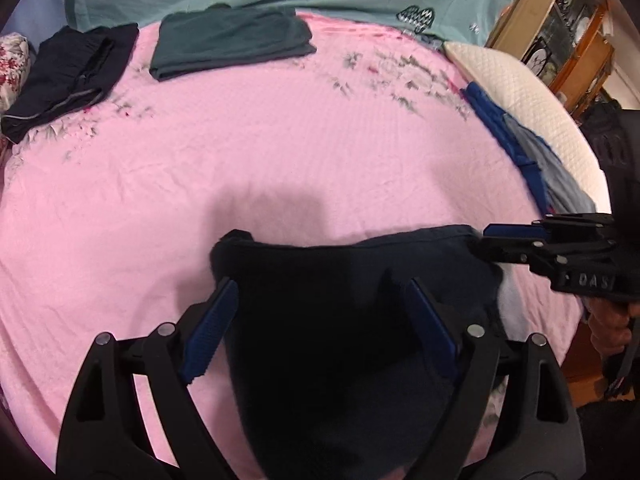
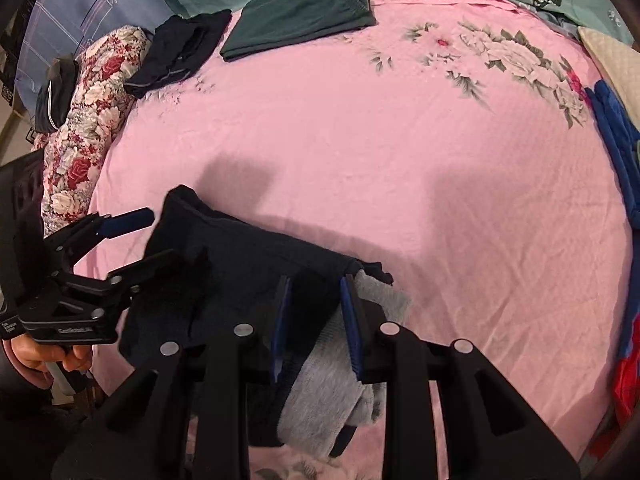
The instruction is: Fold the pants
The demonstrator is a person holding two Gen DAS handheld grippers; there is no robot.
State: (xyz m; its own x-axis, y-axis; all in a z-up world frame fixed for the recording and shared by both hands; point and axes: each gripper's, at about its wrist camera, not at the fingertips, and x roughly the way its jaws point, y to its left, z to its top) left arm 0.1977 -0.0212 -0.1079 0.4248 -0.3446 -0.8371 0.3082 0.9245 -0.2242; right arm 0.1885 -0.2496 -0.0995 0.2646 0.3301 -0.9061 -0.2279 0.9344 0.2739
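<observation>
Pants (image 2: 248, 276) on bed, between right tool (image 2: 316, 320) pads

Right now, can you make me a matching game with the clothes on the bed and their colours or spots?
Things:
1. folded pants at the far edge
2. pants by the grippers
3. bedsheet
4. pillow

Descriptions:
A. pink with flowers
B. dark navy with a grey lining
C. cream, quilted
D. dark green

Pairs: 1-D, 2-B, 3-A, 4-C
</observation>
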